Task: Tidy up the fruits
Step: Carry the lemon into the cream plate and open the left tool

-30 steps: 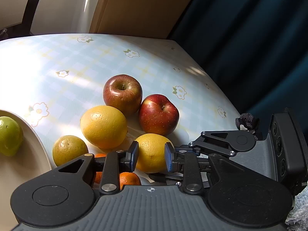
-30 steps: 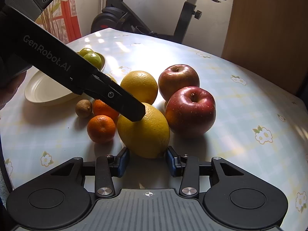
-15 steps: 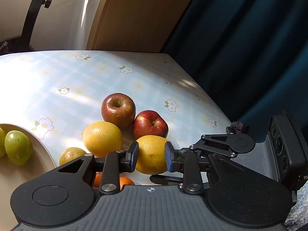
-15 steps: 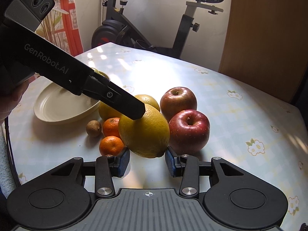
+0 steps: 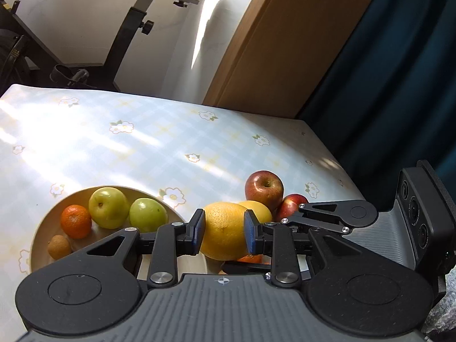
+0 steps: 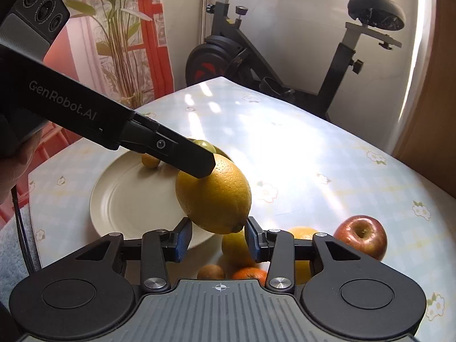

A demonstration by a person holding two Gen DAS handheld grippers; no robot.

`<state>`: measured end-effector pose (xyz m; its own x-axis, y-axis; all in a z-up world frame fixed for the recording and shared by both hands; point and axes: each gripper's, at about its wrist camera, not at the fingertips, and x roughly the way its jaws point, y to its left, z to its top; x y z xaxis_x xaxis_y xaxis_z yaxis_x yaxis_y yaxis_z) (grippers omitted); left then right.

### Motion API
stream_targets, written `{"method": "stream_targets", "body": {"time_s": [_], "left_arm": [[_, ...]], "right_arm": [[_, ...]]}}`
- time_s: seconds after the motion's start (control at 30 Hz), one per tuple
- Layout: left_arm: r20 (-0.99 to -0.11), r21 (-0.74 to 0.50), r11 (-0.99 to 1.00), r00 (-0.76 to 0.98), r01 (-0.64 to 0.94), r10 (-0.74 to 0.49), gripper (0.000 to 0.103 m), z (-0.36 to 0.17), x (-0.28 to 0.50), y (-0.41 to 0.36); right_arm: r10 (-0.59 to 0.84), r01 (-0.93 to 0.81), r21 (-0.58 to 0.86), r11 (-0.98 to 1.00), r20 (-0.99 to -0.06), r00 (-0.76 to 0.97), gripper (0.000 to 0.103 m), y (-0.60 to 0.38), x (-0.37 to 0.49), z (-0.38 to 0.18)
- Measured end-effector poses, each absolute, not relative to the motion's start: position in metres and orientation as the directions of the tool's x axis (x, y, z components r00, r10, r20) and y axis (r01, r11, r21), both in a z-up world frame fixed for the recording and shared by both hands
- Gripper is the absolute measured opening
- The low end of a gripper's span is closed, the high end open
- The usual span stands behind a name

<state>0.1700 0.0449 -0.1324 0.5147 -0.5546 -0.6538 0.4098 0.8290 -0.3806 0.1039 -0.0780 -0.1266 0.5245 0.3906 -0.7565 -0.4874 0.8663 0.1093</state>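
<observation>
My left gripper (image 5: pixel 223 229) is clamped on the big yellow citrus (image 5: pixel 223 230), held clear of the table; the plate (image 5: pixel 40 236) lies just left and below. My right gripper (image 6: pixel 218 238) hangs open, empty, just beneath it.

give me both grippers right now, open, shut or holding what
left gripper: shut on the big yellow citrus, lifted off the table.
right gripper: open, holding nothing.

Hard sunlight streaks the surface (image 5: pixel 119 142), blown out to white glare in places. Fisheye bends the edges. The curtain (image 5: pixel 399 71) is dim.
</observation>
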Motion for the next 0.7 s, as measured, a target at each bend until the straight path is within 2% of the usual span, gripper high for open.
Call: {"method": "stream_targets", "body": {"time_s": [0.3,0.7], "left_arm": [[-0.689,-0.402,0.879,0.546,0.259,-0.476,0.03,-0.149,0.174,0.115],[-0.715,-0.39,0.905,0.563,0.172,-0.415,0.03,-0.164,0.173,0.155]], "right_arm": [[0.453,-0.593,0.151,0.791,-0.795,0.402,0.037,-0.001,0.139,-0.149],[0.461,-0.64,0.169,0.75,-0.827,0.322,0.037,0.045,0.16,-0.166]]}}
